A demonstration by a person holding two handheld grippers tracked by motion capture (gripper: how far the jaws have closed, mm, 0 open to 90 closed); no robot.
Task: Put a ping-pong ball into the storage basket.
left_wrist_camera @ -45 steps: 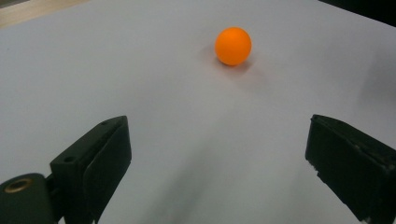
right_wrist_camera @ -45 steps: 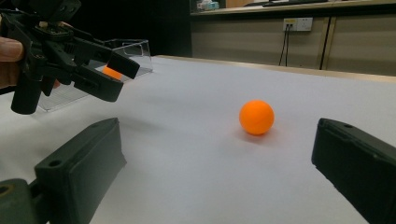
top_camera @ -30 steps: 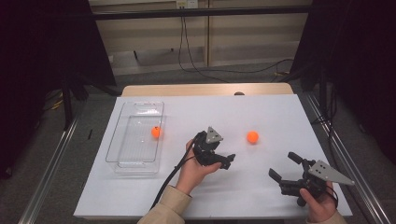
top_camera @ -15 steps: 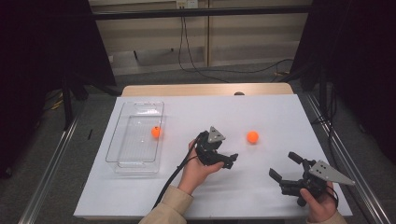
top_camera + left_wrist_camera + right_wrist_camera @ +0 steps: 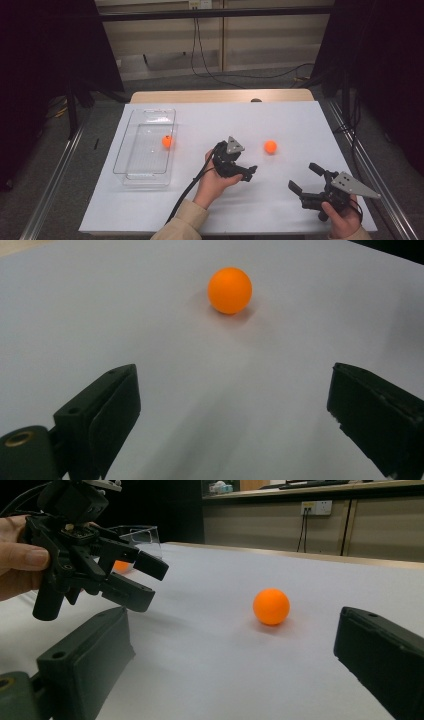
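An orange ball (image 5: 270, 146) lies loose on the white table, right of centre. My left gripper (image 5: 248, 168) hovers just left of it, jaws open and pointed at it, nothing between them. In the left gripper view the ball (image 5: 229, 290) sits ahead of the open gripper (image 5: 235, 390). My right gripper (image 5: 305, 178) rests open near the front right edge. Its own view shows the ball (image 5: 271, 606) ahead of the wide-open gripper (image 5: 235, 645), with the left gripper (image 5: 150, 580) farther off. A second orange ball (image 5: 167, 141) lies in the clear tray (image 5: 131, 150).
The clear plastic tray (image 5: 142, 532) stands on the left part of the white table (image 5: 300, 120). A black cable (image 5: 187, 192) trails from the left gripper toward the front edge. Metal rails run along both sides of the table.
The left gripper has edged slightly to the right, toward the loose ball. The right gripper and both balls have stayed put.
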